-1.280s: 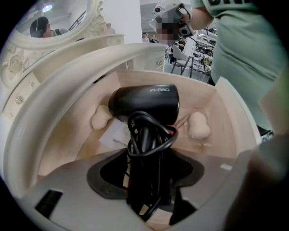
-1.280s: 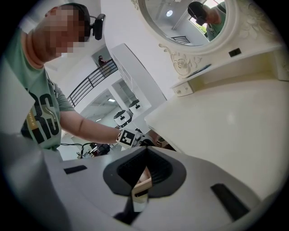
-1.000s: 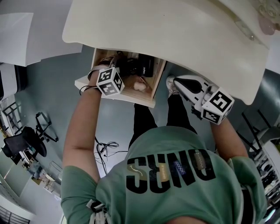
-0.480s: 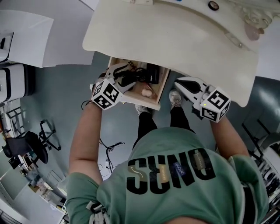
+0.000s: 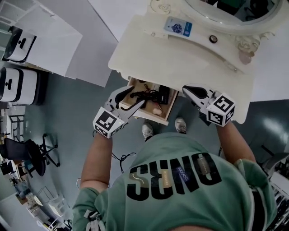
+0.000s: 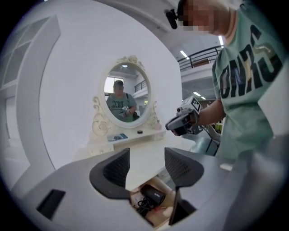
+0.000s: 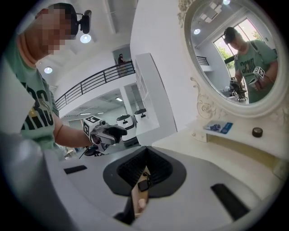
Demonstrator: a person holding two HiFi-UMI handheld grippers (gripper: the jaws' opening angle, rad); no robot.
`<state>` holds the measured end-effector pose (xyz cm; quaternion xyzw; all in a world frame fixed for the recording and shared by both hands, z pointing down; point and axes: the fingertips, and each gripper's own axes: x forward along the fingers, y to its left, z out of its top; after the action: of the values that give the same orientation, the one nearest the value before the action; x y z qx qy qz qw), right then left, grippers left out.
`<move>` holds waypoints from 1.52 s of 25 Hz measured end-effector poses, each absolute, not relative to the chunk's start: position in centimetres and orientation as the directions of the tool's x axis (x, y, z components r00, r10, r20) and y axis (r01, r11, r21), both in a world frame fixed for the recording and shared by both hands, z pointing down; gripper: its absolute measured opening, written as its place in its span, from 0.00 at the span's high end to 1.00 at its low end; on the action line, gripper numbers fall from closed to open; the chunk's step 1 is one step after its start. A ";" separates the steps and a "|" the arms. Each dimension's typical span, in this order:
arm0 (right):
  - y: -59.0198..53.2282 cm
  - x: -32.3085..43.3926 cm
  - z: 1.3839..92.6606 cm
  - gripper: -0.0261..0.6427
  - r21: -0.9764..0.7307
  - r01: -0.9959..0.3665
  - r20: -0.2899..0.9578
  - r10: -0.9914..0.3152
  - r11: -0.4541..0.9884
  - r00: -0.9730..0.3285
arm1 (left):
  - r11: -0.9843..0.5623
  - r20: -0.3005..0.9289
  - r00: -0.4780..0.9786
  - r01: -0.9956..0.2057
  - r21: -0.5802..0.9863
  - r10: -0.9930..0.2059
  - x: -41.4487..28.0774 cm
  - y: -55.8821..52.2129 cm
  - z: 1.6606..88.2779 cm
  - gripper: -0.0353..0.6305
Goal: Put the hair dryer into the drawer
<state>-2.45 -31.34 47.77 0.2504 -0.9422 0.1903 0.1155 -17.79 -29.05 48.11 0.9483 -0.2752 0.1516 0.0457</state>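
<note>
The black hair dryer (image 5: 155,95) lies with its cord in the open wooden drawer (image 5: 168,113) under the cream dressing table (image 5: 180,67). My left gripper (image 5: 132,100) hovers over the drawer's left front. Its jaws stand apart and are closing with nothing between them. In the left gripper view the hair dryer (image 6: 152,195) shows below the left gripper (image 6: 146,168). My right gripper (image 5: 192,92) is held at the table's front edge, right of the drawer, shut and empty. In its own view the right gripper (image 7: 145,168) shows only a thin slit of drawer.
An oval mirror (image 5: 230,9) stands at the back of the table, with a blue card (image 5: 178,26) and a small dark round thing (image 5: 213,39) before it. A pink item (image 5: 156,111) lies in the drawer. White machines (image 5: 18,83) and cables (image 5: 122,158) are on the floor.
Both grippers have risen. The left one has come up out of the drawer and rolled, leaving the hair dryer inside. The head view has lifted and now takes in the mirror.
</note>
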 end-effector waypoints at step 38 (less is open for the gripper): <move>-30.1 -2.7 38.0 0.97 -0.203 -0.525 0.221 -0.484 0.827 -0.847 | -0.623 -0.054 0.642 -0.717 0.314 -0.765 -21.7 -23.3 36.5 0.93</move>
<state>-2.65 -30.09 37.99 0.2648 -0.9523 0.1289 0.0803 -21.65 -23.33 36.48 0.8962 -0.4133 -0.0914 0.1327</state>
